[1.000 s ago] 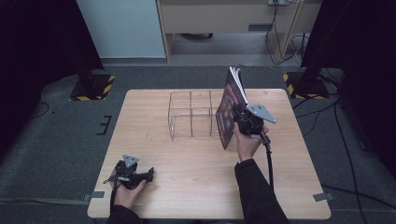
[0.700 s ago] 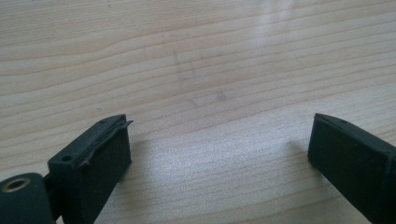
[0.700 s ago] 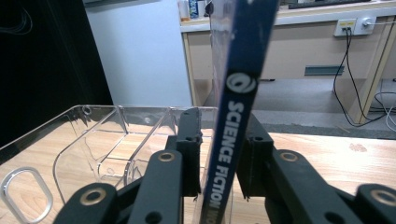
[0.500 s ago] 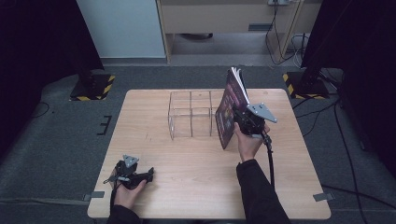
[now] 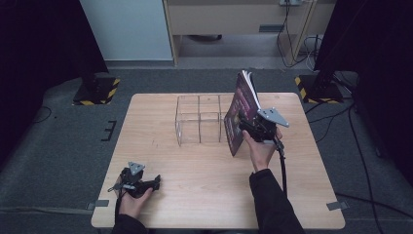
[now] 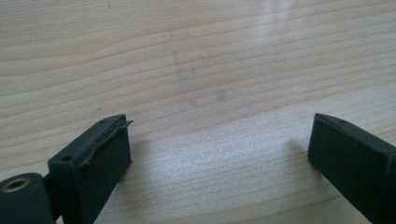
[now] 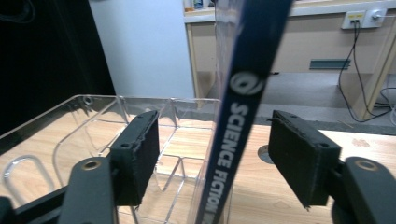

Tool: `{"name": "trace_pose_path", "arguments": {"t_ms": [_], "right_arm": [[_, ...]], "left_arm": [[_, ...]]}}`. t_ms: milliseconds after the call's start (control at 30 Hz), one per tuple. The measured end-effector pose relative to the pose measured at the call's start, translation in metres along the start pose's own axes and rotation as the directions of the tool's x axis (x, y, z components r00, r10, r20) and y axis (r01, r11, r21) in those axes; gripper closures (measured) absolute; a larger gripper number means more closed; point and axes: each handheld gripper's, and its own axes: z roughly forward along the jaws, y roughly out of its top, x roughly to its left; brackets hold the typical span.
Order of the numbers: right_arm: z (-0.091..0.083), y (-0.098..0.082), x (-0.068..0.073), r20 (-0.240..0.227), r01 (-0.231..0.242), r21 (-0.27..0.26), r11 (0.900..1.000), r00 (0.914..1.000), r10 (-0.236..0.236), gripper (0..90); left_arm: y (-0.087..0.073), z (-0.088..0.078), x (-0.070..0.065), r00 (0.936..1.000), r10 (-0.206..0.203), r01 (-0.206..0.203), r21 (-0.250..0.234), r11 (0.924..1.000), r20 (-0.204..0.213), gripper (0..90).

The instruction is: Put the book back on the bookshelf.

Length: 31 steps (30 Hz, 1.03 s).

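A dark purple book stands upright and tilted at the right end of a clear plastic organizer; I cannot tell whether it is inside the end compartment or beside it. My right gripper is at the book's near edge. In the right gripper view the spine, lettered "SCIENCE FICTION", rises between the pads with a gap on each side. These jaws have just been opening, and the right gripper is open. My left gripper lies on the table at the near left, open over bare wood.
The organizer's clear compartments lie just left of the book. Black stands with yellow-striped bases flank the table's far corners on the floor. Cables hang by a cabinet behind the table.
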Motion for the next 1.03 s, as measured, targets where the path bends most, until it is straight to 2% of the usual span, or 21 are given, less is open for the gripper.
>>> {"name": "trace_pose_path", "arguments": {"t_ms": [133,200,300,333,467,500,533,600,667,700,800,867,933,967,1000,1033], "right_arm": [[-0.010,0.003,-0.004,-0.052,-0.007,0.035,0.999,0.9986,0.009,19.5],[-0.013,0.002,-0.005,-0.058,-0.008,0.035,0.999,0.9983,0.010,18.4],[-0.024,-0.003,-0.009,-0.099,-0.015,0.047,0.999,0.9949,0.020,14.7],[-0.032,-0.008,-0.011,-0.120,0.003,0.064,0.998,0.9928,0.005,13.1],[-0.051,-0.024,-0.019,-0.149,0.052,0.098,0.994,0.9881,-0.037,10.0],[-0.051,-0.024,-0.019,-0.149,0.052,0.098,0.994,0.9881,-0.037,10.0],[-0.059,-0.033,-0.026,-0.148,0.076,0.120,0.990,0.9873,-0.057,9.8],[-0.062,-0.036,-0.029,-0.150,0.082,0.131,0.988,0.9867,-0.062,9.4],[-0.074,-0.052,-0.042,-0.145,0.086,0.177,0.980,0.9876,-0.060,9.1],[-0.074,-0.052,-0.042,-0.145,0.086,0.177,0.980,0.9876,-0.060,9.1],[-0.084,-0.072,-0.057,-0.129,0.090,0.228,0.970,0.9898,-0.062,8.7],[-0.085,-0.075,-0.059,-0.120,0.089,0.234,0.968,0.9908,-0.062,8.7],[-0.089,-0.086,-0.069,-0.104,0.093,0.288,0.953,0.9924,-0.065,8.4],[-0.089,-0.086,-0.069,-0.104,0.093,0.288,0.953,0.9924,-0.065,8.4],[-0.091,-0.096,-0.077,-0.094,0.087,0.330,0.940,0.9938,-0.059,8.2],[-0.091,-0.096,-0.077,-0.094,0.087,0.330,0.940,0.9938,-0.059,8.2]], "left_arm": [[0.000,0.000,0.000,1.0000,0.000,0.000,0.000,1.0000,0.000,5.0],[0.000,0.000,0.000,1.0000,0.000,0.000,0.000,1.0000,0.000,5.0],[0.000,0.000,0.000,1.0000,0.000,0.000,0.000,1.0000,0.000,5.0],[0.000,0.000,0.000,1.0000,0.000,0.000,0.000,1.0000,0.000,5.0],[0.000,0.000,0.000,1.0000,0.000,0.000,0.000,1.0000,-0.001,5.0],[0.000,0.000,0.000,1.0000,0.000,0.000,0.000,1.0000,-0.001,5.0],[0.000,0.000,0.000,1.0000,0.000,0.000,0.000,1.0000,-0.001,5.0],[0.000,0.000,0.000,1.0000,0.000,0.000,0.000,1.0000,-0.001,5.0],[0.000,0.000,0.000,1.0000,0.000,0.000,0.000,1.0000,-0.001,5.0],[0.000,0.000,0.000,1.0000,0.000,0.000,0.000,1.0000,-0.001,5.0],[0.000,0.000,0.000,1.0000,-0.001,0.001,0.001,1.0000,-0.004,4.8],[0.000,0.000,0.000,1.0000,-0.001,0.001,0.001,1.0000,-0.007,4.7],[0.000,0.000,0.000,1.0000,-0.001,0.001,0.001,1.0000,-0.007,4.5],[0.000,0.000,0.000,1.0000,-0.001,0.001,0.001,1.0000,-0.007,4.5],[0.000,0.000,0.000,1.0000,-0.001,0.001,0.001,1.0000,-0.007,4.5],[0.000,0.000,-0.001,1.0000,-0.001,0.001,0.001,1.0000,-0.007,4.5]]}}
